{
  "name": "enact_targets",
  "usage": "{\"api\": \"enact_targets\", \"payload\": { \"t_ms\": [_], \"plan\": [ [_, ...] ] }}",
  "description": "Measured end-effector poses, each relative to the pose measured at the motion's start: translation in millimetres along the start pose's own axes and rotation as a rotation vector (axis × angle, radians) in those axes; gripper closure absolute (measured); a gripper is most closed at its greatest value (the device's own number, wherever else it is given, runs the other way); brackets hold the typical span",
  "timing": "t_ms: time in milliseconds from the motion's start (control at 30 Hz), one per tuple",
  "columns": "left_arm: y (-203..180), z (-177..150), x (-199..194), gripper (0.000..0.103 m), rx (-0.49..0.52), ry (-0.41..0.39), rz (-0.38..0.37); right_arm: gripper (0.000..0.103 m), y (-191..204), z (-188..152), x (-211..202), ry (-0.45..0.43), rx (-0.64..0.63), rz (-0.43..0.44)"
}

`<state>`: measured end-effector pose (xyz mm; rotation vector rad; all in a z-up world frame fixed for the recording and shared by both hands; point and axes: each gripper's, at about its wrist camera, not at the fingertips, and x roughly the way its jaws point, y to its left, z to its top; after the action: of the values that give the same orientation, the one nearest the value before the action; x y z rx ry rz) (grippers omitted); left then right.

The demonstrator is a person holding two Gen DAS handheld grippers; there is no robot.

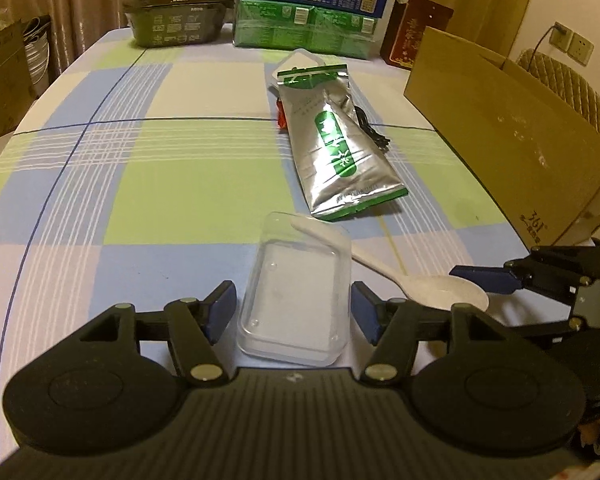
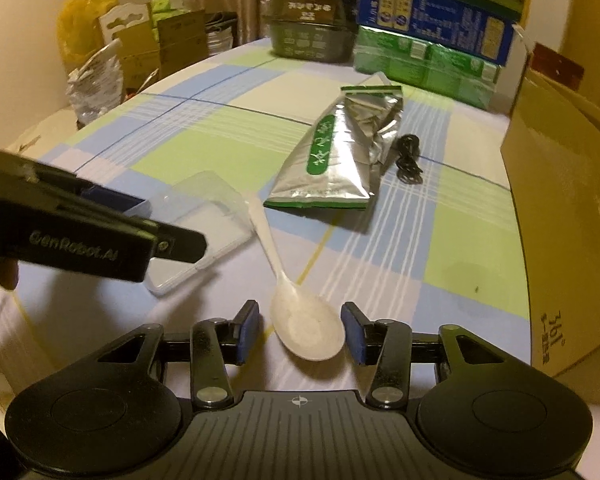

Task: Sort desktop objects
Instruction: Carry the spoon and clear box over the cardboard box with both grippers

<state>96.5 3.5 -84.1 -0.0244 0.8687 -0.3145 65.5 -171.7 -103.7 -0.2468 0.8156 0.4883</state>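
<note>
A clear plastic box (image 1: 296,300) lies on the checked tablecloth between the open fingers of my left gripper (image 1: 294,312); the pads stand just beside its walls. A white plastic spoon (image 2: 300,320) lies with its bowl between the open fingers of my right gripper (image 2: 300,330), its handle resting on the clear box (image 2: 204,220). The spoon also shows in the left wrist view (image 1: 432,288), with the right gripper (image 1: 500,280) beside it. A silver and green pouch (image 1: 336,140) lies farther out, over a clear flat package (image 1: 300,60) and a black cable (image 1: 374,132).
An open cardboard box (image 1: 508,140) stands along the table's right side. Green and blue cartons (image 1: 312,12) and a dark food tub (image 1: 176,12) stand at the far edge. Boxes and bags sit off the table's left side (image 2: 132,48).
</note>
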Motion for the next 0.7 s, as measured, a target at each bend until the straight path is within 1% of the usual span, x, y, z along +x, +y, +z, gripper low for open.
{"api": "enact_targets", "payload": {
  "t_ms": [67, 133, 267, 333, 400, 500, 700],
  "plan": [
    [-1.3, 0.3, 0.4, 0.043, 0.007, -0.001, 0.000, 0.074, 2.8, -0.2, 0.0, 0.000, -0.019, 0.010],
    [-3.1, 0.2, 1.6, 0.041, 0.015, -0.002, 0.001, 0.075, 4.7, -0.6, 0.0, -0.001, -0.032, 0.013],
    [-6.6, 0.3, 3.5, 0.039, 0.037, -0.007, 0.005, 0.075, 1.1, -0.1, 0.6, 0.005, -0.006, 0.021],
    [-8.6, -0.4, 4.2, 0.037, 0.058, -0.006, 0.012, 0.074, 1.8, 0.4, -0.3, 0.009, -0.018, 0.008],
    [-9.2, -1.3, 3.6, 0.036, 0.074, -0.007, 0.019, 0.071, 2.3, -0.3, -1.7, 0.014, -0.033, 0.004],
    [-8.1, -1.2, 2.8, 0.036, 0.069, -0.010, 0.017, 0.067, 2.2, -2.3, -3.4, 0.017, -0.041, 0.003],
    [-9.7, -0.9, 4.0, 0.036, 0.074, -0.009, 0.015, 0.067, -1.8, -2.6, -1.7, 0.013, -0.032, 0.007]
  ]
}}
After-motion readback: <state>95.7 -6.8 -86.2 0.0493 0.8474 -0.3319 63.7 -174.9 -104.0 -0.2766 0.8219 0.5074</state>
